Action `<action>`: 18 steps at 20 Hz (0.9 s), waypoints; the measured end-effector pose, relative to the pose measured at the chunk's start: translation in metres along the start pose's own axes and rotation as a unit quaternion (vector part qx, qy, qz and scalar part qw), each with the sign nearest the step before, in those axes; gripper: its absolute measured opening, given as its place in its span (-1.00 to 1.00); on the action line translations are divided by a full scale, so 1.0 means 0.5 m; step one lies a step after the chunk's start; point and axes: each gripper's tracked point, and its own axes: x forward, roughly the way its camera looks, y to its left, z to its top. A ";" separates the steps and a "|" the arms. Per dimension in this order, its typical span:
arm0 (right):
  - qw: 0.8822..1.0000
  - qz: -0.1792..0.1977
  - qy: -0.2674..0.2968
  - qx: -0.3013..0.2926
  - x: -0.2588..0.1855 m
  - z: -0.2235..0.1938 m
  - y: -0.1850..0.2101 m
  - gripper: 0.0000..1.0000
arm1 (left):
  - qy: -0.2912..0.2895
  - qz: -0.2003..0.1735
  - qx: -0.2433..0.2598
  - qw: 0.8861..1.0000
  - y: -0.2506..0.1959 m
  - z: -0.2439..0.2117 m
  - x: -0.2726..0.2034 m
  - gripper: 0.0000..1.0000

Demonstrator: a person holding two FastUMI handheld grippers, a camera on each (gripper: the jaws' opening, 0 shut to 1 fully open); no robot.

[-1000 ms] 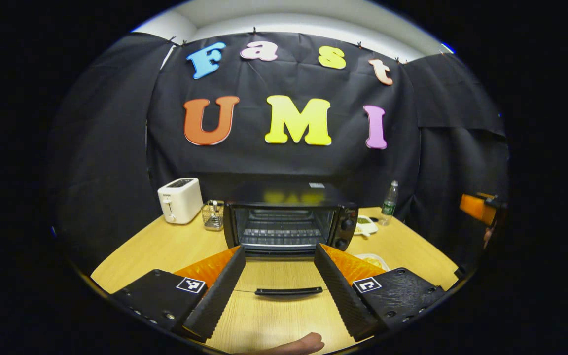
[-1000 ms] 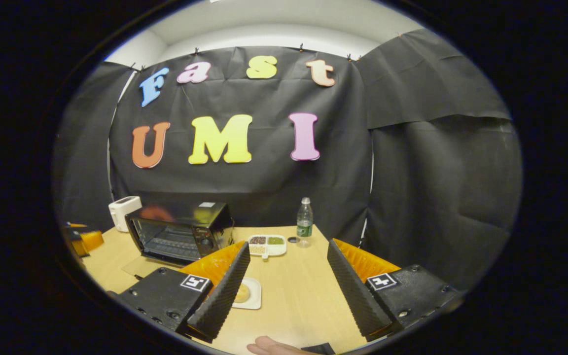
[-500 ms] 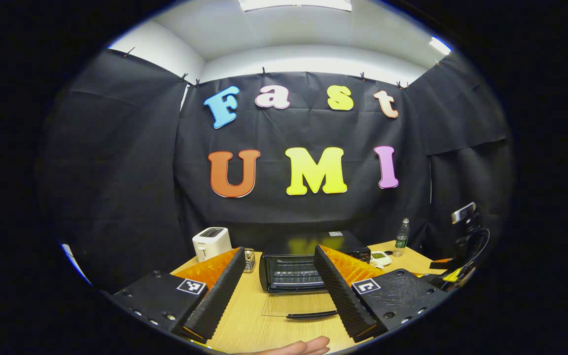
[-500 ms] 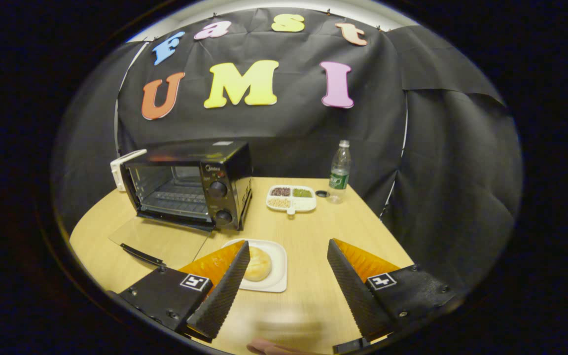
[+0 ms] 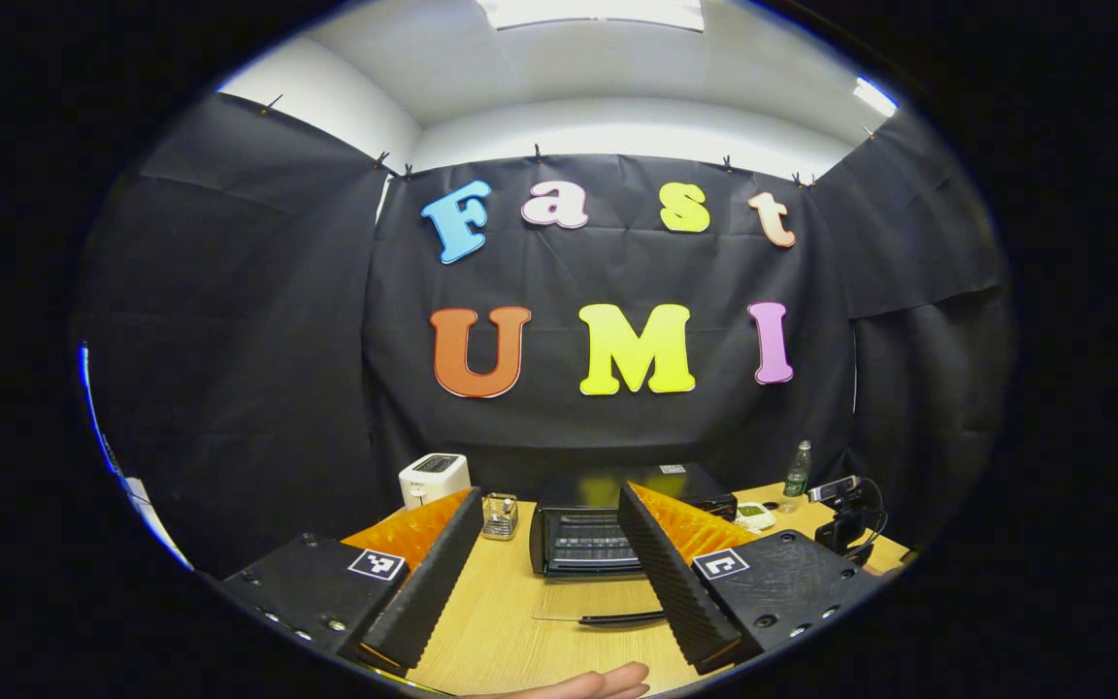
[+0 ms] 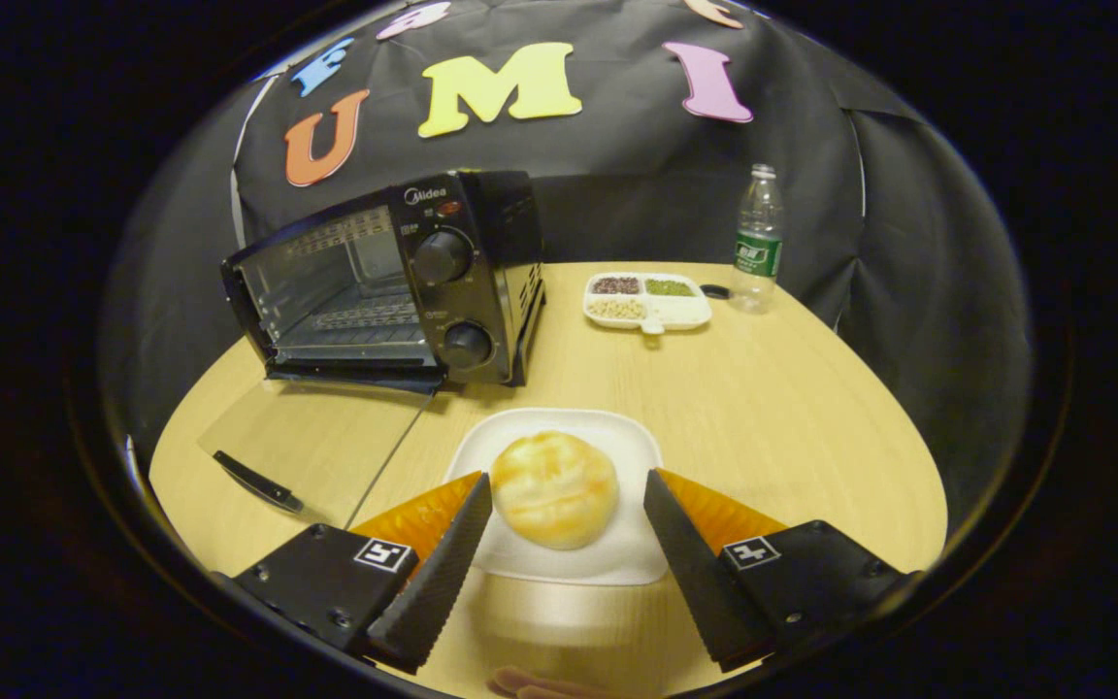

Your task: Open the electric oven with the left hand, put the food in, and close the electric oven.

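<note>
Left tongs gape, empty — oven beyond, door dropped flat.

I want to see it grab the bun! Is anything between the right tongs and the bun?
No. In the right gripper view the open right tongs flank the bun on its white plate, nothing between.

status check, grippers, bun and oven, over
Left gripper open, back from oven. Right gripper open, straddling bun on plate. Oven door down, path clear.
</note>
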 end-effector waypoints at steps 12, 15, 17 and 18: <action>0.997 0.025 0.000 0.075 -0.014 0.001 0.020 0.65 | 0.006 -0.009 -0.010 1.000 0.011 -0.032 -0.003 0.84; 0.992 0.050 -0.034 0.112 -0.056 0.043 0.055 0.65 | 0.000 -0.011 -0.011 1.000 0.014 -0.028 -0.008 0.84; 0.986 0.083 -0.053 0.135 -0.076 0.069 0.104 0.65 | -0.004 -0.014 -0.011 1.000 0.019 -0.028 -0.010 0.84; 0.982 0.098 -0.062 0.146 -0.079 0.082 0.130 0.58 | -0.005 -0.016 -0.012 1.000 0.022 -0.029 -0.012 0.84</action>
